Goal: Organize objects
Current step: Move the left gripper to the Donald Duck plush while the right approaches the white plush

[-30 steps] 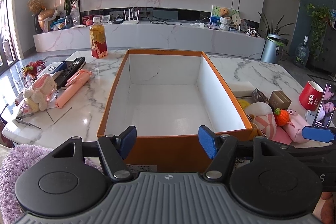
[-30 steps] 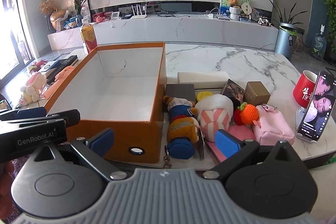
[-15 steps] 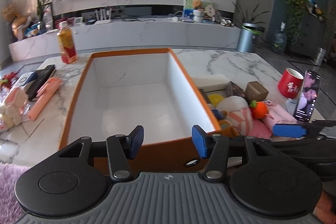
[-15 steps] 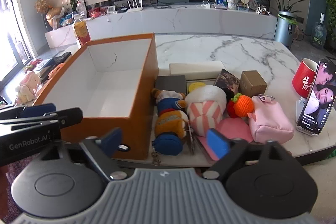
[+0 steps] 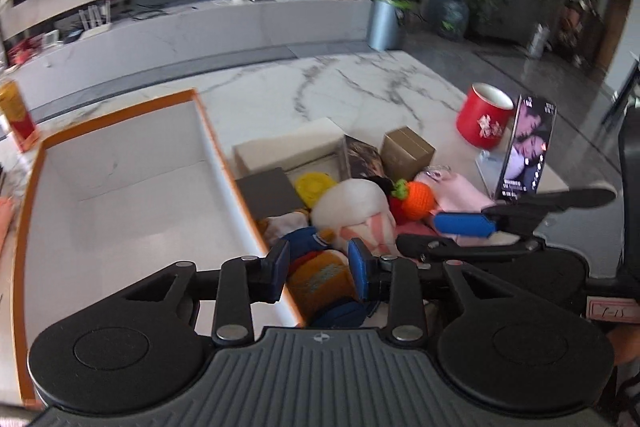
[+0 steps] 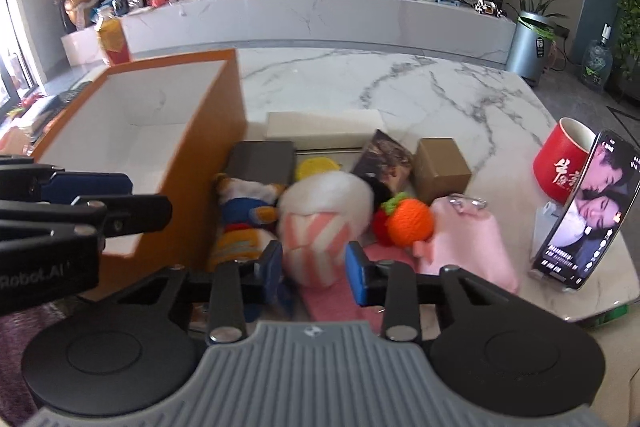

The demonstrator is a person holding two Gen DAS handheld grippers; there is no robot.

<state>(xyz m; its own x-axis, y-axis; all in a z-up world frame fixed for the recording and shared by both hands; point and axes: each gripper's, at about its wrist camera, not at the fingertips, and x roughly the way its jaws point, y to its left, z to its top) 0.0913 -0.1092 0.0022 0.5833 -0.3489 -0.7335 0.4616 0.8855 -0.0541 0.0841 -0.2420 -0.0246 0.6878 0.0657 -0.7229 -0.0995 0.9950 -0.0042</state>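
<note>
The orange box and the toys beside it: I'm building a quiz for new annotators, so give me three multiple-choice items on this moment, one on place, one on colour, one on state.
1. Where does the pile of toys lie relative to the orange box?
A. inside it
B. on the table to its right
C. on the floor

2. What colour is the mug next to the propped phone?
A. red
B. green
C. white

3. What is in the orange box?
A. soft toys
B. a bottle
C. nothing visible

Key:
1 B: the duck plush, the pink-and-white striped plush and the pink pouch sit on the marble outside the box's right wall.
2 A: the mug's wall is red, with lettering on it.
3 C: only bare white floor and walls show inside, in both wrist views.
</note>
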